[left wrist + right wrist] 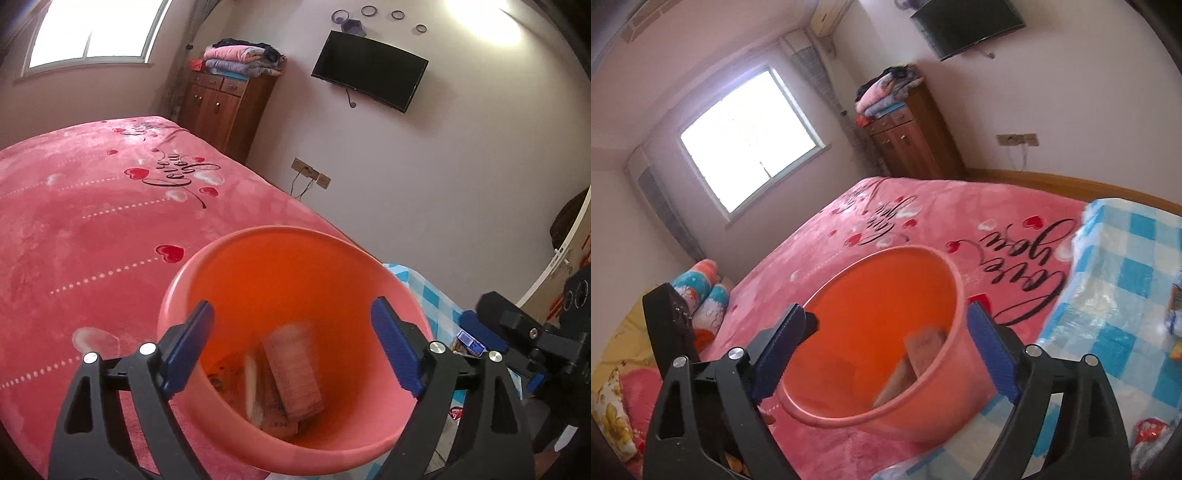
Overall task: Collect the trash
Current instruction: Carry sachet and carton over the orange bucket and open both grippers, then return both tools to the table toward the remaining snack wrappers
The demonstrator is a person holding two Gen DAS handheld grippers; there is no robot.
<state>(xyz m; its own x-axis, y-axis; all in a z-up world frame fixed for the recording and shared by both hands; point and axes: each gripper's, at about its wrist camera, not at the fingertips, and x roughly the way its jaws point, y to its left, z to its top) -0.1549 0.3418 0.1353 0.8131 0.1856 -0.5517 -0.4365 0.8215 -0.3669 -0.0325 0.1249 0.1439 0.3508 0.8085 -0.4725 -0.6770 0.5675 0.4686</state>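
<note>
orange bin [280, 280] taken as the landmark, tilted with its mouth toward both cameras, rim against the pink bedspread [74, 229]. inside the bin, at the bottom: blurred tan trash [295, 373], flat card or paper pieces, print too smeared to read; same tan pieces [919, 350] leaning on the inner wall in the right wrist view. left gripper [291, 349] with jaws wide apart, blue pads [190, 347] either side of the bin's mouth, nothing clamped; contact with the rim not clear from this angle. right gripper [886, 350] likewise spread apart, one blue finger [990, 354] outside the bin's right wall, the other [779, 354] at its left rim; holding or merely straddling cannot be told. right of the bin: counter [1126, 266] under a blue-and-white checked cover, with small wrappers [1174, 306] at its far edge and a red-and-white packet [1148, 428] lower down. in the left wrist view, just right of the bin, a small blue packet [469, 341] on the checked cover. beyond the bin: bed with hearts and script lettering, then a wooden cabinet [225, 107] topped with folded blankets [243, 57], a wall-mounted tv [369, 70], a bright window [99, 29]. left of the bin in the right wrist view, patterned pillows [701, 295] at the bed's head.
</note>
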